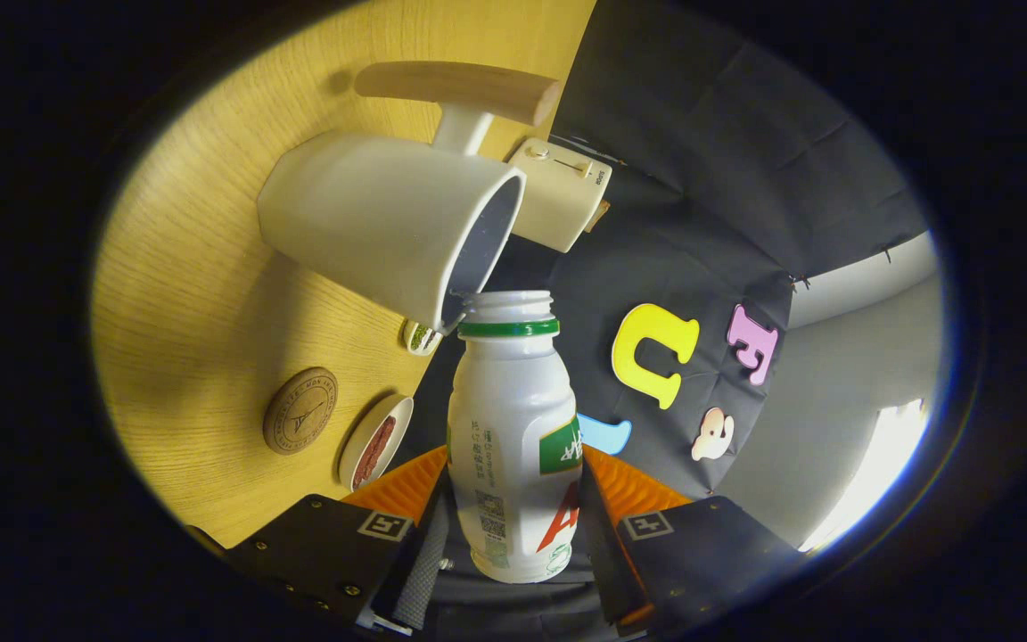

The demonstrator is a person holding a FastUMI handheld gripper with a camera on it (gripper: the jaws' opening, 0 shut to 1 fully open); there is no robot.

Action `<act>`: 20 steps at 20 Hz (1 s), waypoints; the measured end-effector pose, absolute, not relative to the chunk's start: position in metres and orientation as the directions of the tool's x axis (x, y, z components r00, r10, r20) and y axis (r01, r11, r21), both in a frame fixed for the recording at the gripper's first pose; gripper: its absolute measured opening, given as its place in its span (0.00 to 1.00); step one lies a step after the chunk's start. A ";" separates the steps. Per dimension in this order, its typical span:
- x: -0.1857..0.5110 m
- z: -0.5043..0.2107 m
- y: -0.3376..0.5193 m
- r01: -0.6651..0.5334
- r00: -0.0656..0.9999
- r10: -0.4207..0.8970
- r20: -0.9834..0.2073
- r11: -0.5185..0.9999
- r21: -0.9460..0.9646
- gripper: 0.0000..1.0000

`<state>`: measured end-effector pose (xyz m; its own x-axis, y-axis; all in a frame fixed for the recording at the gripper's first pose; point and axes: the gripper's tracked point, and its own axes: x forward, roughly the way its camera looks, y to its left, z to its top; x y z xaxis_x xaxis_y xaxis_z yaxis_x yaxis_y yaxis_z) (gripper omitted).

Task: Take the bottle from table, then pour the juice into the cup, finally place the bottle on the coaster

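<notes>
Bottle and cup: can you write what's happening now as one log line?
phase: pouring | gripper: shut on bottle | bottle mouth: at cup rim | coaster: bare

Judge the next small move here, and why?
Probably tip a little further: the hand-held gripper is shut on the bottle, whose open mouth sits at the cup rim. No juice stream is visible, and the coaster lies bare beyond the fingers.

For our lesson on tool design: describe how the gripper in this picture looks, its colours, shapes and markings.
The gripper has two black, angular finger blocks, each bearing a small white square tag with a black pattern. The fingers' inner faces are orange and ribbed. Small screws dot the left block, and a grey textured strip runs beside it.
</notes>
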<state>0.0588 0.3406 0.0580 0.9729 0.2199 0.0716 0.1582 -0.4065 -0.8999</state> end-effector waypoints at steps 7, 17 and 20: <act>0.058 0.053 0.342 0.134 0.973 0.222 0.057 -0.352 -0.926 0.71; 0.057 0.048 0.337 0.039 0.977 0.215 0.012 -0.123 -0.992 0.71; 0.058 0.050 0.339 0.001 0.975 0.224 0.000 -0.004 -1.000 0.71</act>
